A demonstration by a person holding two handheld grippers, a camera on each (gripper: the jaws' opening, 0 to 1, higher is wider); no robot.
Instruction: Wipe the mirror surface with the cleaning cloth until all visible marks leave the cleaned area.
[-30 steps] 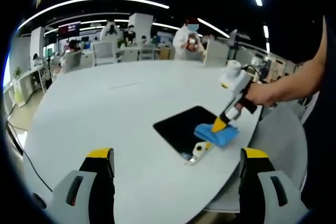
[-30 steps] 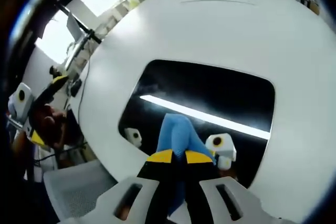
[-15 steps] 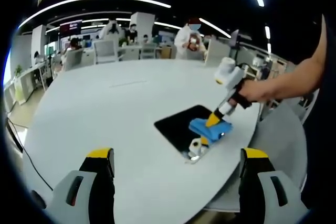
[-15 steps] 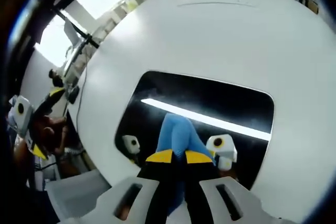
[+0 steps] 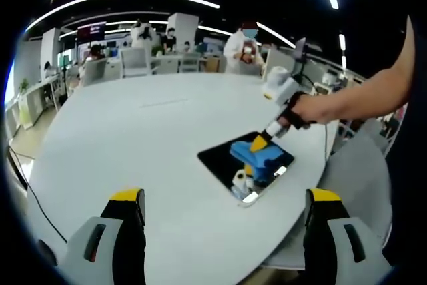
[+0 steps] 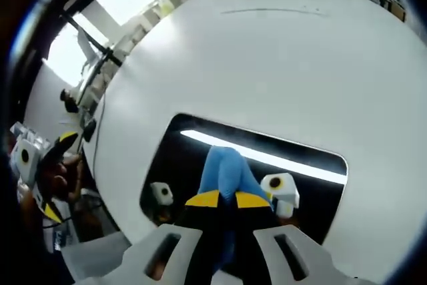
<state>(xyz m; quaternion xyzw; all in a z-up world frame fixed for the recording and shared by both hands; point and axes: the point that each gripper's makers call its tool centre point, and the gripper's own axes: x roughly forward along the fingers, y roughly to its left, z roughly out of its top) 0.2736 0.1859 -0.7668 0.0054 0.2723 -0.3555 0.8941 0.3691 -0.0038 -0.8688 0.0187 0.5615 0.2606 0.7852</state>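
One wiping pass is in hand: the right gripper (image 6: 223, 199), jaws pinching the cloth (image 6: 225, 171) on the mirror (image 6: 193, 158) at 6 o'clock on the counter (image 6: 280, 65), should next sweep toward 12 o'clock, while the left gripper (image 5: 223, 195) idles with jaws spread.

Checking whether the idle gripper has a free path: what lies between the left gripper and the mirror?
In the left gripper view, bare white table lies between the open left gripper and the mirror; farther on, the right gripper presses the blue cloth onto it.
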